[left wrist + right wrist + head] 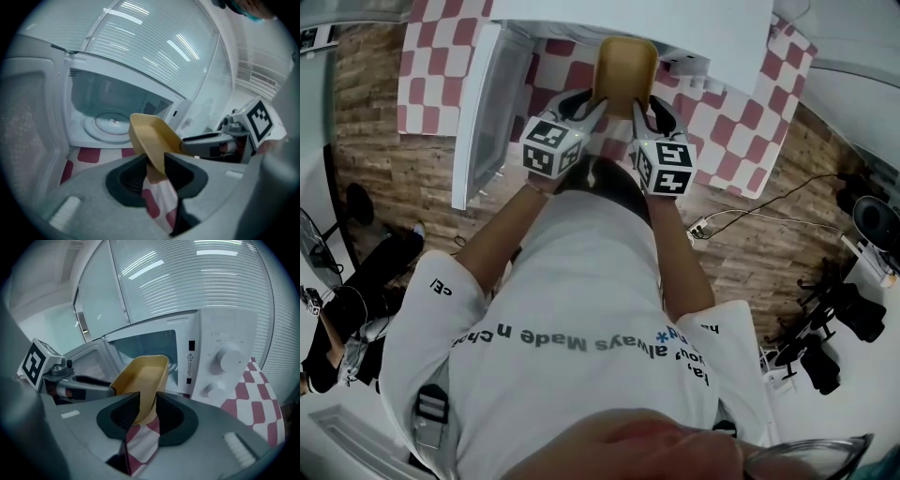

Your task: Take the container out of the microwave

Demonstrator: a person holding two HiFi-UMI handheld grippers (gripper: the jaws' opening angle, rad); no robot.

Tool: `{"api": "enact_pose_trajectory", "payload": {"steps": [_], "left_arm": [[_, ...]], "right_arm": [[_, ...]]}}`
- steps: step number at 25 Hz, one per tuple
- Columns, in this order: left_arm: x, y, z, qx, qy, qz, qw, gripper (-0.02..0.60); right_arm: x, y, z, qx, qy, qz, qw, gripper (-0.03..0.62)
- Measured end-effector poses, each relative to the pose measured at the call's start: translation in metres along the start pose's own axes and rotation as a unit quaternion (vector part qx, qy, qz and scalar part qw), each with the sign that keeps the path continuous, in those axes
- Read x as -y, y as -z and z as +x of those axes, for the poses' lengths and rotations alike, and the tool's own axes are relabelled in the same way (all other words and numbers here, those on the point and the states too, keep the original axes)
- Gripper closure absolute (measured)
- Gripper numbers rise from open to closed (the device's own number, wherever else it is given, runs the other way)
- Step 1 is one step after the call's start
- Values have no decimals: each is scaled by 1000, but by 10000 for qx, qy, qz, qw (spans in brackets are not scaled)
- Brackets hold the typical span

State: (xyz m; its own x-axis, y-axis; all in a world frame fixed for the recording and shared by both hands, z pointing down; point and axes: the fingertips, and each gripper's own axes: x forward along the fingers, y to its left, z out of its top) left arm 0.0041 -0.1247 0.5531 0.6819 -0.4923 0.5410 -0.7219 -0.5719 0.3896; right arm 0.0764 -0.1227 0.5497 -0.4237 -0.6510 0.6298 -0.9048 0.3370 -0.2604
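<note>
head view puts the yellow container [625, 66] just in front of the microwave [675, 19], at the mouth of its opening and lifted off the checked cloth [741, 112] that lies in front of the microwave. in the left gripper view the container's far end points back toward the microwave's cavity, and the glass turntable [108, 123] inside lies bare. so we judge that the container is already off its seat and mostly clear of the microwave.

we hold it from both sides. the left gripper [154, 168] has its jaws clamped on the container's wall on the door side of the microwave, with the wall running down between the two pads. the right gripper [147, 413] is clamped the same way on the opposite wall, on the side of the microwave's knobs. the two grippers face each other across the container, which tilts a little between them.

the step in hand looks to us like the draw-out itself, close to done. the next move calls for both grips to stay firm and level while we bring the container further from the microwave, clear of the open door [483, 112]. then we need a flat spot in front of the microwave to set it down.
</note>
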Motion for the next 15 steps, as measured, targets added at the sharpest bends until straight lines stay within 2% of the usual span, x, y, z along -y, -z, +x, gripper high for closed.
{"api": "enact_pose_trajectory", "payload": {"steps": [7, 15], "left_arm": [[22, 17, 8, -355, 278, 228, 9987, 454], [38, 40, 19, -660, 432, 390, 9961, 453]], "right_arm": [[12, 13, -13, -138, 84, 5, 9999, 485], [24, 33, -26, -325, 151, 99, 9993, 485]]}}
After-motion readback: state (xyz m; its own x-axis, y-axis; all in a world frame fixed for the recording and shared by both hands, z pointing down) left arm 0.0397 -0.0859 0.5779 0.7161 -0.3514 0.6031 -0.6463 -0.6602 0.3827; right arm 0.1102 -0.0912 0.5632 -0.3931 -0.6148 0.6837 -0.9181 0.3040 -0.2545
